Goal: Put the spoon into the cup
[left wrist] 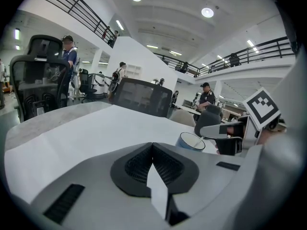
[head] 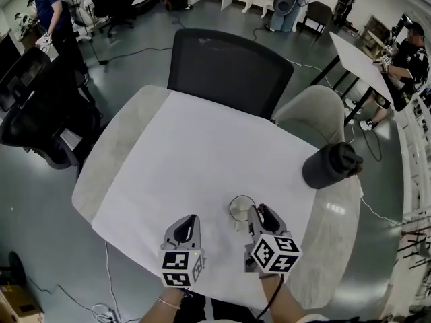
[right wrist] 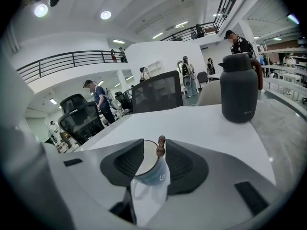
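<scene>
A white cup with a blue outer wall [right wrist: 152,174] stands on the white table sheet [head: 195,160], close in front of my right gripper [right wrist: 154,143]. The spoon [right wrist: 161,146] leans in the cup, its brown beaded handle end sticking up above the rim beside the right-hand pad. My right gripper's jaws stand apart on either side of the cup's rim, and the spoon shows against the right-hand pad only. In the head view the cup [head: 241,207] sits just left of the right gripper [head: 258,215]. My left gripper [left wrist: 152,145] is shut and empty, left of the cup [left wrist: 192,141].
A dark thermos jug [head: 330,165] stands at the table's right side. A black office chair [head: 229,69] and a beige chair [head: 313,113] stand at the far edge. People and more chairs are around the room.
</scene>
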`<state>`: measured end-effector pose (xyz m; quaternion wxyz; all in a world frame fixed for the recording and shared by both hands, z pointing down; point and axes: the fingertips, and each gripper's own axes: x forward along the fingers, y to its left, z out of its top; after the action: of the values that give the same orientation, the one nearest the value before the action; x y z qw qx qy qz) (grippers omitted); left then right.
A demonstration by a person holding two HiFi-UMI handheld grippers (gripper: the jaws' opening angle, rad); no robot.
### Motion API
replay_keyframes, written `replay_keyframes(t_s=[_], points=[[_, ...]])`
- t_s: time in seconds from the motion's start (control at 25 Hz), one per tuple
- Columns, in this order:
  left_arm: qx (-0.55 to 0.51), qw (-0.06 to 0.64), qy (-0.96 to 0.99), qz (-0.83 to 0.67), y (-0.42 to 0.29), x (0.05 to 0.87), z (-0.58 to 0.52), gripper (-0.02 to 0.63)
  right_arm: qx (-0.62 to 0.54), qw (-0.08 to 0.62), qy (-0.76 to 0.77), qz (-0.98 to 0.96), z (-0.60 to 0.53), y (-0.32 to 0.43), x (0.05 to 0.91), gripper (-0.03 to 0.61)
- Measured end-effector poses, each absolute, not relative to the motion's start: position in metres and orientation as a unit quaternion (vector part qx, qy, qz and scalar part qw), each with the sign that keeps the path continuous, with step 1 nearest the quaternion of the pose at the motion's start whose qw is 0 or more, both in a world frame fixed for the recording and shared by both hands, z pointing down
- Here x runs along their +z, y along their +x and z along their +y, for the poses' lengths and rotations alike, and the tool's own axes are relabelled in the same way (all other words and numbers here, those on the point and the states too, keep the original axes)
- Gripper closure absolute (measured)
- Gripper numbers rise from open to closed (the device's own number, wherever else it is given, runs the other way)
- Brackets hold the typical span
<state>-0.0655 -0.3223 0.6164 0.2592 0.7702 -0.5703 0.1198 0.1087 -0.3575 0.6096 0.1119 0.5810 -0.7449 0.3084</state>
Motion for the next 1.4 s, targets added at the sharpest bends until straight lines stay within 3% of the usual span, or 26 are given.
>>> replay_keyframes(t_s=[0.64, 1.0, 1.4], points=[[0.099, 0.215, 0.803, -0.548, -0.053, 0.563, -0.329, 0.595, 0.263, 0.088, 0.641, -0.716, -0.339, 0.15, 0.555, 0.434], [0.071, 0.18, 0.818, -0.542, -0.049, 0.513, -0.324, 0.595, 0.204, 0.07, 0.675, -0.706, -0.305, 0.183, 0.502, 0.511], [0.053, 0.166, 0.826, -0.535, -0.047, 0.49, -0.32, 0.595, 0.167, 0.052, 0.694, -0.699, -0.286, 0.194, 0.47, 0.532]])
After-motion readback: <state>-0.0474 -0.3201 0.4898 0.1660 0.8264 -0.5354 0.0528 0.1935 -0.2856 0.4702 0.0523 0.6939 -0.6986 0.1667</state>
